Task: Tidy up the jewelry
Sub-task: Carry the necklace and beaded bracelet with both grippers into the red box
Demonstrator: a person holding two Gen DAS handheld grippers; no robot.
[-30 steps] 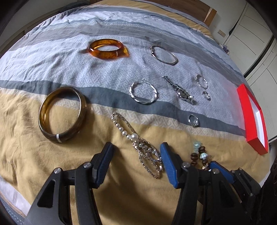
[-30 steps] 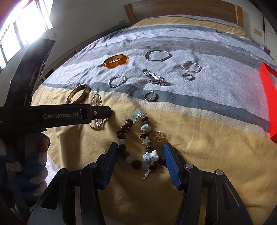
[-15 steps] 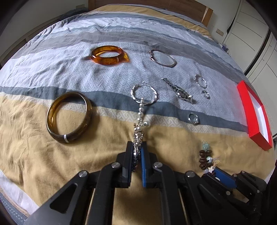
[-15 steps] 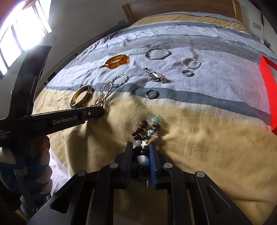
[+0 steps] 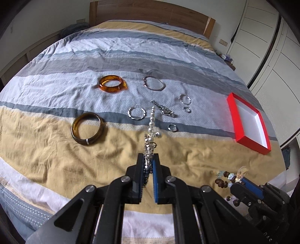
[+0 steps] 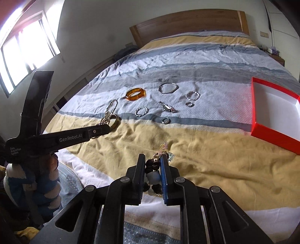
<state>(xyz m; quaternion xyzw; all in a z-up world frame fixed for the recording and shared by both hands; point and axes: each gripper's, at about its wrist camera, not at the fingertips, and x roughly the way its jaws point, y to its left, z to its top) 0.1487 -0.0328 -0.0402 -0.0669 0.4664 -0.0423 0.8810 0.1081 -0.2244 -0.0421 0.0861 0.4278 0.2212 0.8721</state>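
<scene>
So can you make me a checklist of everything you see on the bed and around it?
Surface: striped bedspread, wrinkled.
Job's things: red box, open, nothing in it; orange bangle, brown bangle, silver bangle, twisted silver hoop, watch and three small rings lie on the bedspread.
Clutter: nothing seen.
Grippers: left gripper shut on the pearl chain; right gripper shut on the bead bracelet. Fingers have blue pads.
Cables: nothing seen.
Surroundings: wooden headboard, window, white wardrobe.
</scene>
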